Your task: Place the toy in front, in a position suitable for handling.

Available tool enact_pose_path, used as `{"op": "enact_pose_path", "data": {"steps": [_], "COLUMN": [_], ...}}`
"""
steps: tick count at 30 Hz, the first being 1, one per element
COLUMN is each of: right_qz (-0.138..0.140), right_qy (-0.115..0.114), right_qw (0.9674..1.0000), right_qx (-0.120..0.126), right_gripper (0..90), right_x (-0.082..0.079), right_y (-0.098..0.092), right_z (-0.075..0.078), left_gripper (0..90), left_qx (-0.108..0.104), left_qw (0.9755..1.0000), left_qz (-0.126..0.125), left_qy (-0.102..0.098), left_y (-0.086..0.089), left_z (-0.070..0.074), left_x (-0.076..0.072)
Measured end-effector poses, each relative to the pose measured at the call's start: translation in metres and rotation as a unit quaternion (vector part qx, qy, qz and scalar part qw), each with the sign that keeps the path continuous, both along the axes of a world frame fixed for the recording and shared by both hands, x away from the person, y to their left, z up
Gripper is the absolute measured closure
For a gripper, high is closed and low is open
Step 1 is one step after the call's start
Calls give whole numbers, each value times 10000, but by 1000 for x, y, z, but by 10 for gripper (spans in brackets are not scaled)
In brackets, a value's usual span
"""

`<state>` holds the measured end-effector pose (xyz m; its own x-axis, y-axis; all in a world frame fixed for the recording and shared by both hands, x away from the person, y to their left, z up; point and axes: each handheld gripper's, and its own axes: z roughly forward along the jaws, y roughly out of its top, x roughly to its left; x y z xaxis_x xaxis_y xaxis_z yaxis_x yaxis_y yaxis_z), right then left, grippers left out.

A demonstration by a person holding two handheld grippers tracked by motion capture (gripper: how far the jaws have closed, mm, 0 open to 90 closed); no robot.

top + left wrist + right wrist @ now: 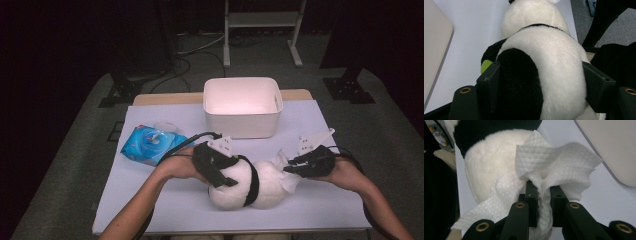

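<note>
Left claw [536,82] clamps panda [541,62] body on desk [165,200]. Right claw [541,192] pinches wipe [554,162], seemingly touching panda's head.

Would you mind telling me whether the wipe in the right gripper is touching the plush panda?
Touching. The right gripper view shows the white wipe, pinched in the right gripper, lying against the panda with no gap.
</note>
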<state>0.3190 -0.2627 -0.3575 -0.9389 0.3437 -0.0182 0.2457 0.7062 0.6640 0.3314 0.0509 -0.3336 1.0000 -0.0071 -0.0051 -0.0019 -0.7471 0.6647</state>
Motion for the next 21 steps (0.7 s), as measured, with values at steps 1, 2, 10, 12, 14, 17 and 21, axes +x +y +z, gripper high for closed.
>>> {"op": "enact_pose_path", "data": {"steps": [1, 2, 10, 12, 14, 17, 21], "right_qz": [-20, -37, 168, 261, 302, 459, 589], "right_qy": [14, 31, -104, -193, -189, -233, -244], "right_qw": [10000, 10000, 9998, 9994, 9993, 9986, 9979], "right_qx": [5, 5, -21, -104, -102, -150, -128], "right_gripper": [796, 796, 795, 795, 795, 795, 795], "right_x": [0, 0, -6, -5, -5, -2, -1], "right_y": [-2, -3, 7, 16, 21, 36, 47], "right_z": [-2, -3, 10, 15, 17, 23, 25], "left_gripper": [265, 265, 263, 261, 261, 259, 257], "left_qx": [-9, -9, 34, 28, 35, 31, -6], "left_qw": [10000, 10000, 10000, 10000, 9999, 9999, 9999], "left_qz": [4, 4, -47, -61, -76, -86, -108], "left_qy": [1, 1, -52, -69, -86, -91, -86], "left_y": [0, 0, -8, -12, -13, -16, -18], "left_z": [0, 0, 2, 3, 4, 5, 6], "left_x": [0, 0, 1, 2, 2, 2, 3]}}
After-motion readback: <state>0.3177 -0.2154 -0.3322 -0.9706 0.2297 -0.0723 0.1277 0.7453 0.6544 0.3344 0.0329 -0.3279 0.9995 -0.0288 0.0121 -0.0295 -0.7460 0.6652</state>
